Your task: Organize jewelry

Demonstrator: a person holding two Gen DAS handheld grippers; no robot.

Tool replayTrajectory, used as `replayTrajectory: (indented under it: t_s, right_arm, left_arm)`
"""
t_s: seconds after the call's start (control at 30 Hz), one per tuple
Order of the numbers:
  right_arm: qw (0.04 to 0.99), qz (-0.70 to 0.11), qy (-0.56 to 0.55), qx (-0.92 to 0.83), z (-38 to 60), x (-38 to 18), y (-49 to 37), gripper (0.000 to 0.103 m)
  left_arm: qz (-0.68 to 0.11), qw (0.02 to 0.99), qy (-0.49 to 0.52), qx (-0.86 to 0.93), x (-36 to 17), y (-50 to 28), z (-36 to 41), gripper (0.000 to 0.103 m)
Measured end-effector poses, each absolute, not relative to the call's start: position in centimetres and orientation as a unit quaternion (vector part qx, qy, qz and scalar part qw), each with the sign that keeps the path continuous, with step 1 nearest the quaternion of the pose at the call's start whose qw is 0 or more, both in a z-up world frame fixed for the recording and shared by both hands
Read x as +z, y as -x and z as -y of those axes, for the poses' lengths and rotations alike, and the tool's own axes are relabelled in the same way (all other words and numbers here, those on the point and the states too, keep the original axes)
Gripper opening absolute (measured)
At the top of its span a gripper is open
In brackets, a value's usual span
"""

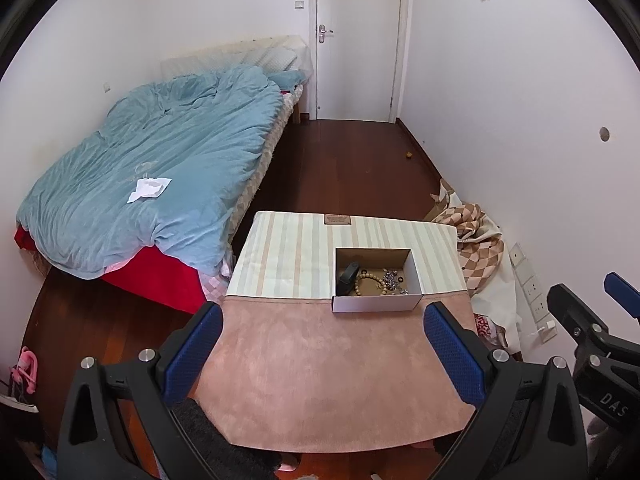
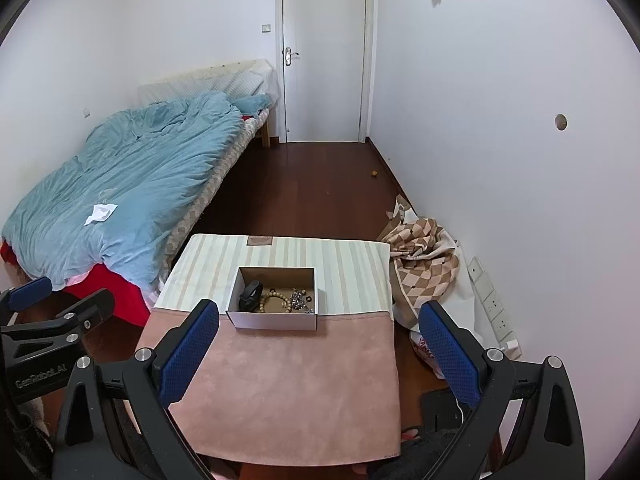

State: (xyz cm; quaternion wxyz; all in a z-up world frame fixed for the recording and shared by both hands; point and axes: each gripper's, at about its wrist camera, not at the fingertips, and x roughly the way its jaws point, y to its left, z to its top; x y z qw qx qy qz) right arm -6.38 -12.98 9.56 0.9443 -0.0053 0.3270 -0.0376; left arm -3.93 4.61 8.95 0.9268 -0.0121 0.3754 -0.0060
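A small open cardboard box (image 1: 376, 303) stands on a table covered with a pink and striped cloth (image 1: 320, 368). Inside lie a wooden bead bracelet (image 1: 370, 282), a black band (image 1: 347, 276) and a silver chain pile (image 1: 394, 280). The box also shows in the right wrist view (image 2: 274, 320), with the bracelet (image 2: 276, 302) inside. My left gripper (image 1: 324, 344) is open and empty, held above the near part of the table. My right gripper (image 2: 320, 344) is open and empty, to the right of the left one.
A bed with a blue duvet (image 1: 160, 168) stands to the left of the table. A checked blanket (image 1: 476, 240) lies on the floor by the right wall. A white door (image 1: 356, 40) is at the far end. Dark wooden floor (image 1: 344, 168) lies between.
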Motion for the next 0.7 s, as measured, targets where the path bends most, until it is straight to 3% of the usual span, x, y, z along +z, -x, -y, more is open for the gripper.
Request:
replayTrajectory:
  t_s: [0.7]
  right_arm:
    - [0.930,-0.361,0.006,-0.065,14.2,7.2,0.6,0.103]
  left_arm:
    - [-0.423,0.906,0.018,0.010,6.4,-1.5,-3.2,0.103]
